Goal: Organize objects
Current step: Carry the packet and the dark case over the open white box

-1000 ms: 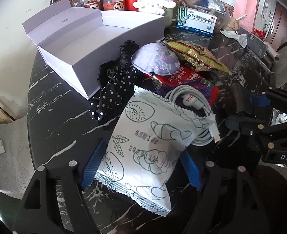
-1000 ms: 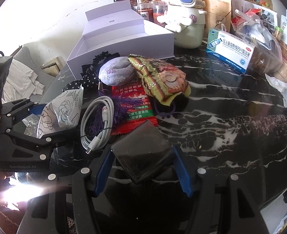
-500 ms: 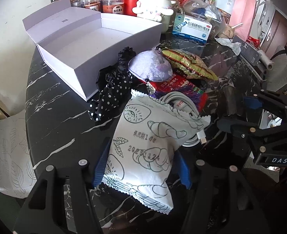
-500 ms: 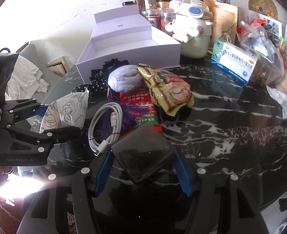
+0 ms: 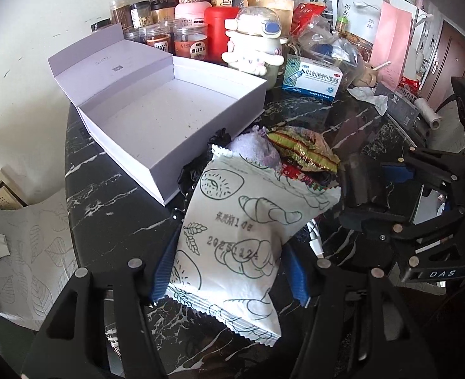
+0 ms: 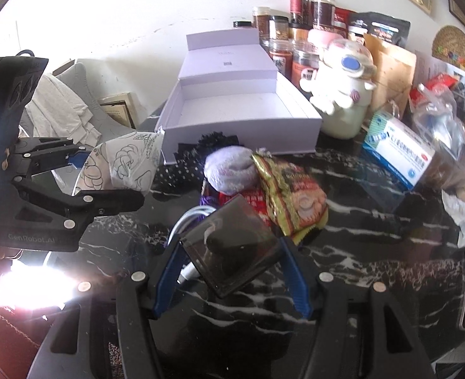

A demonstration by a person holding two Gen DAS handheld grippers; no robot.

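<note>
My left gripper (image 5: 229, 271) is shut on a white snack packet (image 5: 242, 221) printed with bread drawings and holds it above the black marble table; it also shows in the right wrist view (image 6: 122, 167). My right gripper (image 6: 231, 271) is shut on a dark square case (image 6: 232, 246), lifted off the table. An open, empty lavender box (image 5: 156, 110) lies ahead, also in the right wrist view (image 6: 232, 107). In front of the box lie a purple pouch (image 6: 229, 170), a gold-green snack bag (image 6: 289, 189), a black polka-dot cloth (image 6: 182, 170) and a white cable (image 6: 188, 218).
Jars (image 5: 188, 41), a red canister (image 5: 221, 31), a white plush-shaped cup (image 5: 254, 47) and a blue-white medicine box (image 5: 311, 79) crowd the table's back. A crumpled tissue (image 5: 370, 98) lies right. A chair with cloth (image 6: 62, 107) stands beyond the left table edge (image 5: 69, 189).
Both grippers have risen and moved toward the box, the left carrying the packet, the right carrying the dark case off the table.
</note>
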